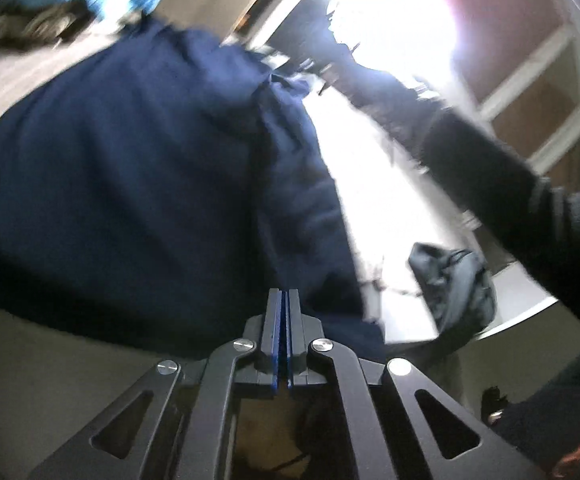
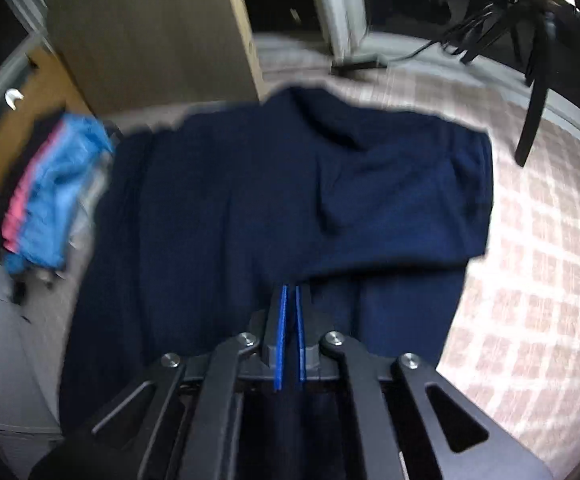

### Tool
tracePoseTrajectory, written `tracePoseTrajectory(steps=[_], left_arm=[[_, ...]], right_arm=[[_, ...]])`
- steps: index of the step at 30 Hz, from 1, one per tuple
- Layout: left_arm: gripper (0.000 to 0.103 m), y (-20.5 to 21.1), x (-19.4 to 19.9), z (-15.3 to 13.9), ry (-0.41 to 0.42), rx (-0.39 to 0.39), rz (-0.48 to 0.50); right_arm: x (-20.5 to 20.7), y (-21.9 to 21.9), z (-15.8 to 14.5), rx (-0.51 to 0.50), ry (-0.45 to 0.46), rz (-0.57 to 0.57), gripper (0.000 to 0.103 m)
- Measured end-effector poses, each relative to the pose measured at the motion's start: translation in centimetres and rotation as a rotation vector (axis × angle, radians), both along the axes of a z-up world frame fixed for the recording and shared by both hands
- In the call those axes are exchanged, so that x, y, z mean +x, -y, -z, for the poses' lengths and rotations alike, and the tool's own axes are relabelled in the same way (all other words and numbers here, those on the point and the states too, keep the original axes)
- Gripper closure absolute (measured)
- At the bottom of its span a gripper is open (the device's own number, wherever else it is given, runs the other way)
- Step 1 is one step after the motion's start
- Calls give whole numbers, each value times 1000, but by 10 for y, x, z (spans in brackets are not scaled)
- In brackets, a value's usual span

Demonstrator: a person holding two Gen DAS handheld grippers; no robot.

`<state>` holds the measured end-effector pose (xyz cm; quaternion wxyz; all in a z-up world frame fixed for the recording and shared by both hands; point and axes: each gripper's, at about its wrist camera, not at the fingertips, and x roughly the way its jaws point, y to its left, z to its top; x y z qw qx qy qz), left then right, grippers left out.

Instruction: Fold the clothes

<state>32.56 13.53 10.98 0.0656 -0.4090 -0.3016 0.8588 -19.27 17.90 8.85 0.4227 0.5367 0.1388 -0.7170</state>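
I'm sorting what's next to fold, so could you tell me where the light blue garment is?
In the right wrist view the light blue garment lies at the left, on a pile beside the navy garment's left edge, below the cardboard box.

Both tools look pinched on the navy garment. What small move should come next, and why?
Probably carry the held edges across and lay them on the garment to finish a fold. The left tool and right tool each grip navy cloth at its near edge, and one flap already lies doubled over on the bed.

no legible text, label, brand, number or sign found in either view; surfaces too blurred.
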Motion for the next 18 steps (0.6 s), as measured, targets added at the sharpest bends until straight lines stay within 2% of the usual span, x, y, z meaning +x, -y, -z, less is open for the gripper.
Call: tracePoseTrajectory(steps=[3,4,8,10,13,15,18], left_arm=[[98,3,9,-5,10,-41,28],[96,5,12,-8,9,-50,38],[93,16,13,-10,29,2,88],[91,14,7,-10,41,14,132],[87,5,-7,-7,77,13,218],[84,-4,-14,-5,106,-16,284],[77,-28,-23,-3,143,-106,382]], right_arm=[[15,-33,-24,-74,14,0,87],[24,-55,-31,-103,17,0,81],[73,-177,-54,-211,8,-7,78],[111,-237,-41,-230,3,-21,78],[207,-304,-16,-190,-21,-32,78],[255,-321,1,-137,-34,-48,78],[303,-324,26,-86,-74,-99,78]])
